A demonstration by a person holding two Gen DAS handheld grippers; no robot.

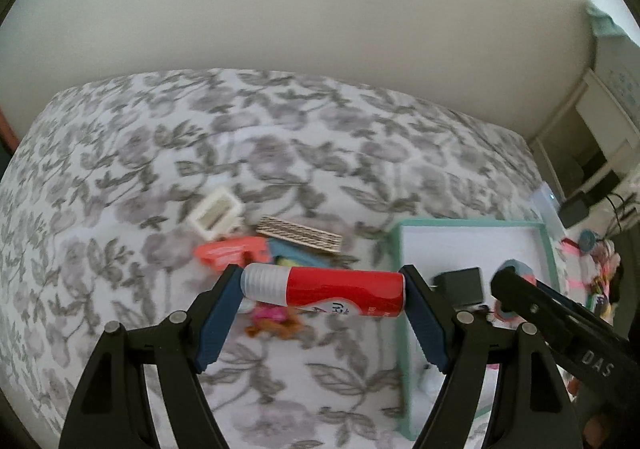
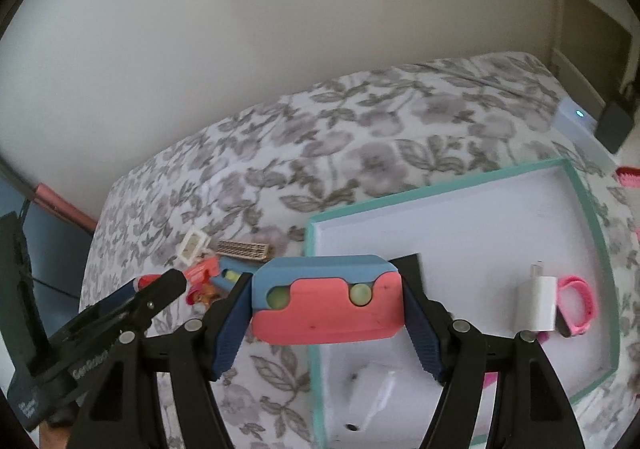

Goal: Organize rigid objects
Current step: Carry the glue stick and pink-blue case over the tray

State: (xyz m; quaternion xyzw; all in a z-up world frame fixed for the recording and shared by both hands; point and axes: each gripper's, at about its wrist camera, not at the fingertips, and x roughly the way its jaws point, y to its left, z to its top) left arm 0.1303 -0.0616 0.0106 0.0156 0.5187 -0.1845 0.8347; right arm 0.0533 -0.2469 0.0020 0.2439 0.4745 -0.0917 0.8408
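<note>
- Our left tongs (image 1: 323,291) are clamped on a red tube (image 1: 332,289) with a ribbed white cap, held crosswise, one blue pad at each end, raised above the flowered bedspread (image 1: 120,169).
- Our right tongs (image 2: 326,299) grip a pink and blue case (image 2: 326,303) by its two short sides, lifted over the near left edge of the teal-rimmed tray (image 2: 584,201).
- Edges: the tray's left rim runs just right of the left tongs' right finger; behind the right tongs the tray floor lies mostly bare out to its far rim.
- Right of the right tongs, inside the tray, a white charger plug (image 2: 540,303) touches a pink band (image 2: 576,303); a black adapter (image 2: 410,263) peeks from behind the case.
- Ahead and left of the left tongs sits a small pile: white frame (image 1: 216,213), striped card (image 1: 300,235), coral clip (image 1: 232,253); beyond it the bedspread is open up to the wall.
- Writing: the tube's label is blurred (we cannot read it); the right tongs, seen from the left camera, show "DAS".
</note>
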